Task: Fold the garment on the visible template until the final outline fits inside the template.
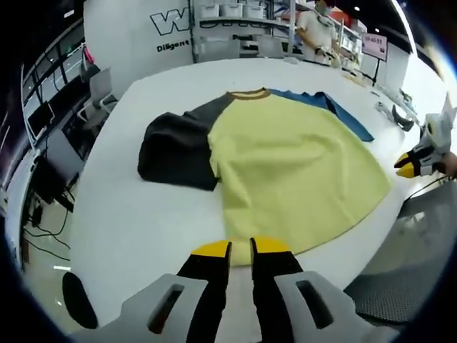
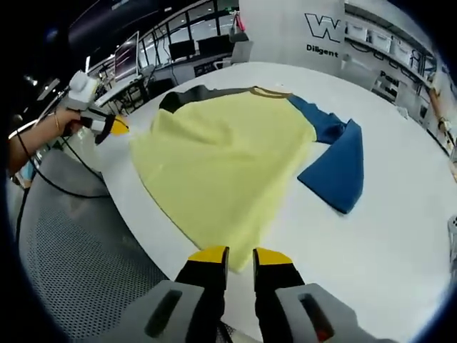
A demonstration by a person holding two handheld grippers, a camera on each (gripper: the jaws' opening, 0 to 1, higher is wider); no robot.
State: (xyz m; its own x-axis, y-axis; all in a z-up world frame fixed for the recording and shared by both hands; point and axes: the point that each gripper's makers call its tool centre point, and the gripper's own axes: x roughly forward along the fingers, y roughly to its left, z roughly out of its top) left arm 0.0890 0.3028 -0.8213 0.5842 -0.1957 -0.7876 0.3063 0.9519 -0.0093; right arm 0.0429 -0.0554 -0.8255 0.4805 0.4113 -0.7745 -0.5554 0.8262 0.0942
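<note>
Where each view looked forward along its own jaws, the entries ran as follows.

Left gripper [image 1: 240,249]: yellow-tipped jaws nearly together with a slim gap, nothing between them; released, hovering just short of the hem. It also appeared in the right gripper view, held in a hand [image 2: 68,123] off the garment's far side.

Right gripper [image 2: 240,255]: jaws likewise close-set and empty, tips just at the near corner of the hem; seen in the left gripper view at the right edge, off the table rim.

Garment [image 1: 293,168]: a yellow-bodied shirt with brown neckband, spread flat on the white table [image 1: 143,229]. Dark grey sleeve [image 1: 175,150] lay out to one side, blue sleeve [image 2: 335,168] to the other, bent back on itself. Long axis ran from hem, nearest both grippers, away to the collar [image 1: 248,94].

Template: no outline could be made out on the table; possibly covered by the cloth.

Governing relation: the garment lay straight ahead of both grippers, hem first. The left gripper stood nearer the grey sleeve, the right nearer the blue. Judgement: folding barely begun; each sleeve would likely fall to the gripper on its own side.

Surroundings: mesh chair seat [image 2: 93,243] at the table edge; shelving and a lettered white wall behind.
</note>
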